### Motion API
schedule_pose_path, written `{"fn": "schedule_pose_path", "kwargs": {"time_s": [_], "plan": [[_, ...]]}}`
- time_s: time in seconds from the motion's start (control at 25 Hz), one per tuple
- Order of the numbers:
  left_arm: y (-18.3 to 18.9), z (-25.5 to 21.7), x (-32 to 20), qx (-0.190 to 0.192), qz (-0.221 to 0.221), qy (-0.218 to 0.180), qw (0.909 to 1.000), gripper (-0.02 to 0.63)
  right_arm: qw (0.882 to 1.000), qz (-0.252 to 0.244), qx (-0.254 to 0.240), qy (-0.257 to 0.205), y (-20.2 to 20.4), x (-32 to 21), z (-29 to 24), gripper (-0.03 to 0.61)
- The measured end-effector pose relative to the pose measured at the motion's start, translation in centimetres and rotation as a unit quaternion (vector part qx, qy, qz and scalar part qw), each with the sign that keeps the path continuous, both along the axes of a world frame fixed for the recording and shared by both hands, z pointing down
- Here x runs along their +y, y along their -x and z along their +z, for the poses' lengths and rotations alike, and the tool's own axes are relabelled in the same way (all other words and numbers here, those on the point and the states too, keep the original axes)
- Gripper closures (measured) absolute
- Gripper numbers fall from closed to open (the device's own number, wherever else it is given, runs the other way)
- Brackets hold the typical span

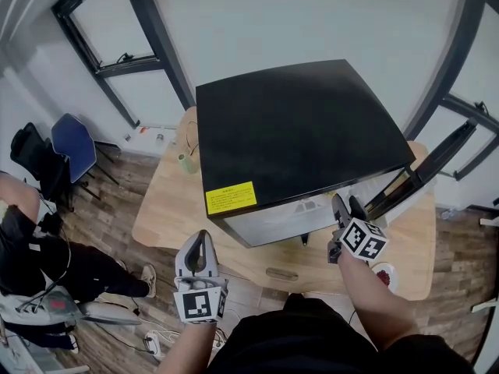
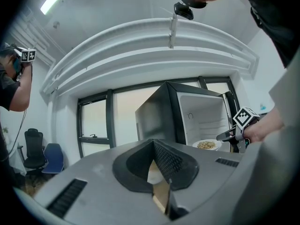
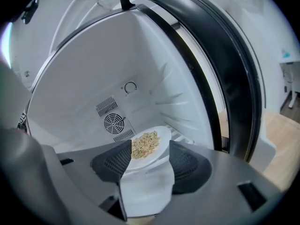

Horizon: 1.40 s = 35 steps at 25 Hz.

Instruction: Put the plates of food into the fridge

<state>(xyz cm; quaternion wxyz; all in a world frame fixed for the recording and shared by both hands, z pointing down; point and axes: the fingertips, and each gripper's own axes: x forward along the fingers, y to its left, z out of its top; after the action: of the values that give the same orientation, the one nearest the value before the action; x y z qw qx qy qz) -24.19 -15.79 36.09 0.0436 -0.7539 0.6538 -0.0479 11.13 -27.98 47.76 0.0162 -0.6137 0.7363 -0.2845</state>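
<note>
Black fridge fills the middle of the head view, sitting on a pale wood worktop, with its door standing open out at 3 o'clock. It has a yellow label on top near the front left corner, but the print is way too small to read. Down at 6 o'clock the left claw hangs near the worktop's front edge, well apart from the fridge. At about 4 o'clock the right claw has its tips poked in at the fridge's open front. Both carry cubes with black-and-white square markers, no actual text on them. There's a second plate with something red on it on the worktop at 5 o'clock, just beside the right forearm.

Left gripper view: the left claw is pinched nearly together, with just a thin sliver of gap and nothing in it. Over at 3 o'clock you can see the white inside of the fridge, with a white plate of pale grainy food in it. The right claw's tips are just beside its right rim.

Right gripper view: the right claw's jaws are wide apart and clamping nothing. The plate lies low inside the fridge, dead ahead and just past the tips, its near rim lined up with the gap. Its left edge is hidden behind the left jaw. Can't tell if either jaw touches it. A round fan grille on the back wall sits at 10 o'clock from the plate.
</note>
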Motion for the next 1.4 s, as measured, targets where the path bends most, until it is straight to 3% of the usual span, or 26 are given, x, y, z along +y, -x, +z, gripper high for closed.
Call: {"fn": "schedule_pose_path", "kwargs": {"time_s": [0.44,0.64,0.92,1.24,1.4], "plan": [[-2.2,0.7,2.6,0.018,0.068,0.000,0.9975,0.611,0.997,-0.016,0.002,-0.074,-0.2,5.6,-2.8,0.328],[-3.9,1.7,4.2,0.032,0.093,0.001,0.9951,0.609,0.997,0.000,-0.027,-0.077,-2.5,10.0,-2.2,0.330],[-8.2,3.1,6.2,0.032,0.134,0.007,0.9904,0.609,0.995,0.065,-0.042,-0.059,-8.6,17.5,0.2,0.330],[-13.2,3.1,8.5,0.022,0.190,0.003,0.9816,0.609,0.983,0.159,-0.085,-0.036,-14.9,26.8,4.4,0.330],[-16.1,3.4,9.5,-0.010,0.219,0.006,0.9758,0.609,0.974,0.210,-0.087,-0.013,-18.0,30.4,7.7,0.330]]}}
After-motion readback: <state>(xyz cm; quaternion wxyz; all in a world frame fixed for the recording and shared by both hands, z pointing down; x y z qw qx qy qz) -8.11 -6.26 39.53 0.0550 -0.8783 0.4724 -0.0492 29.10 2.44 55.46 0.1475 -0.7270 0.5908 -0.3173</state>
